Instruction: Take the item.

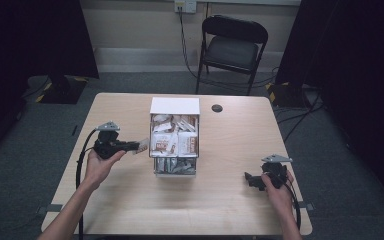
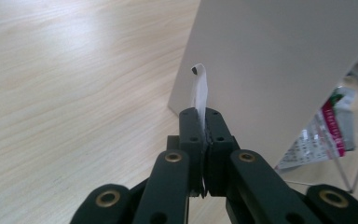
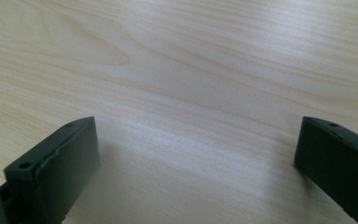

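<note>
Wooden table (image 1: 130,200): left gripper (image 1: 139,146) pinches a packet (image 2: 199,93), seen edge-on.

Sachet (image 2: 199,95) edge-on between the closed jaws of the left gripper (image 2: 205,135): its face and print are hiding. Box (image 2: 279,70) running past the top and right edges. Packets (image 1: 174,140) too small to read. Right gripper (image 3: 196,154) jaws, set wide apart, being cut by the bottom edge.
</note>
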`<state>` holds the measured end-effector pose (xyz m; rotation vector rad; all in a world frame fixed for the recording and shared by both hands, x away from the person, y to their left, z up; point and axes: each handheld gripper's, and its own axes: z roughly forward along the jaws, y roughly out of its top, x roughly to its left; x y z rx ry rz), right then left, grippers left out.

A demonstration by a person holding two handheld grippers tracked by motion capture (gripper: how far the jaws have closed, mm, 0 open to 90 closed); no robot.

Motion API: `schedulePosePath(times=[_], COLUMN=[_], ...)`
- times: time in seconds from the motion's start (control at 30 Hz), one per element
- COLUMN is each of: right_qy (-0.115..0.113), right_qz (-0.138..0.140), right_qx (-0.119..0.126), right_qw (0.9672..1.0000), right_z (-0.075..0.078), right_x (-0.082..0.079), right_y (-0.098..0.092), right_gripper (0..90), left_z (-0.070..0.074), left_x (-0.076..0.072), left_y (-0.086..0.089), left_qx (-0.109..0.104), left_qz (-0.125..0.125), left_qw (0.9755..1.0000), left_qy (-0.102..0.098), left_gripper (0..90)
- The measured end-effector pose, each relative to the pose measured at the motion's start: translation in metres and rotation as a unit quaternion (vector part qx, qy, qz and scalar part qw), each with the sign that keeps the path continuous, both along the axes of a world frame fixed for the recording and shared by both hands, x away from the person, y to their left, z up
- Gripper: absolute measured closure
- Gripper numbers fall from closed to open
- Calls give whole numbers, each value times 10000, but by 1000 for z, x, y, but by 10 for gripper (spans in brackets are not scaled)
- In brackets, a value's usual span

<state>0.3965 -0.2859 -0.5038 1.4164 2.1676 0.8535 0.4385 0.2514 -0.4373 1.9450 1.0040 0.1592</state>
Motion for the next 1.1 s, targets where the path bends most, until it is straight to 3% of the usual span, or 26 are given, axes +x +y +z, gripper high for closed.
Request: schedulePosePath(times=[0.17, 0.7, 0.87, 0.93, 1.0, 1.1], right_qy=[0, 1, 0, 0, 0, -1], right_qz=[1, 1, 1, 0, 1, 1], right_qx=[0, 0, -1, -1, -1, -1], right_qw=[10000, 10000, 10000, 10000, 10000, 10000], right_z=[0, 0, 0, 0, 0, 0], right_x=[0, 0, 0, 0, 0, 0], right_y=[0, 0, 0, 0, 0, 0], right_gripper=[0, 0, 0, 0, 0, 0], left_z=[-6, -21, -26, -29, -32, -35], left_x=[1, 5, 5, 4, 5, 6], left_y=[-4, -12, -17, -18, -20, -19], left_qx=[122, 199, 319, 247, 377, 368], left_qz=[-34, -24, -85, -88, -84, -87], left_qw=[9999, 9996, 9992, 9994, 9990, 9989], left_qy=[11, 204, 228, 213, 226, 286], left_gripper=[884, 883, 883, 882, 881, 879])
